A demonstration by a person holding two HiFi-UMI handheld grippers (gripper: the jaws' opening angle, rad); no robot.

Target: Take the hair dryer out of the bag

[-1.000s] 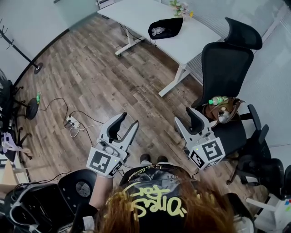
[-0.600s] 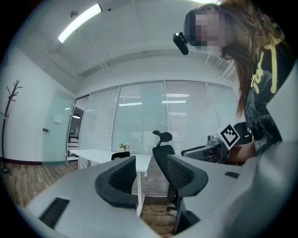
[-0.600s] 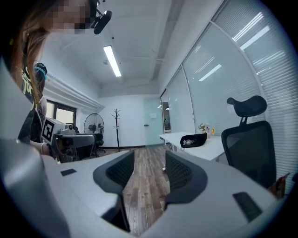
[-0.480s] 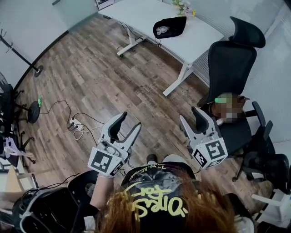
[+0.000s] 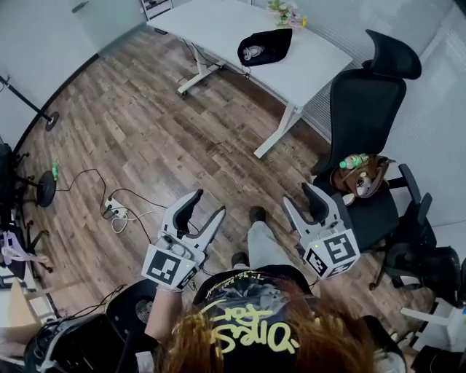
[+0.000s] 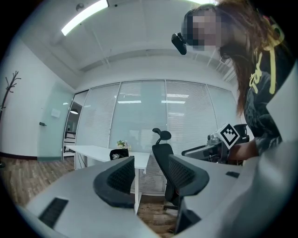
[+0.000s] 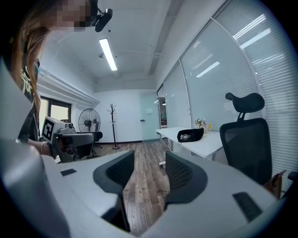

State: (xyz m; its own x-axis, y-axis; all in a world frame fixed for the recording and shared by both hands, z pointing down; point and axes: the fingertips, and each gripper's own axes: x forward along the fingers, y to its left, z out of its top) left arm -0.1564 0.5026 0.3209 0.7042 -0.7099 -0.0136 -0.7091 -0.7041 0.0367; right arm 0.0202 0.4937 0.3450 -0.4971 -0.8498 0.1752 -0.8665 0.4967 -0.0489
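Black bag: head view, on white desk, well ahead of both grippers; hair dryer at its mouth.
Left gripper: level over wood floor; own view, jaws opening, nothing between.
Right gripper: own view, jaws partway apart, empty.
Change: leg now forward between grippers.

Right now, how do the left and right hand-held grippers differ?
On the left hand-held gripper the jaws are opening; on the right hand-held gripper they simply stand apart. The left hangs over wood floor; the right is beside the black chair. Both hold nothing, far from the black bag.
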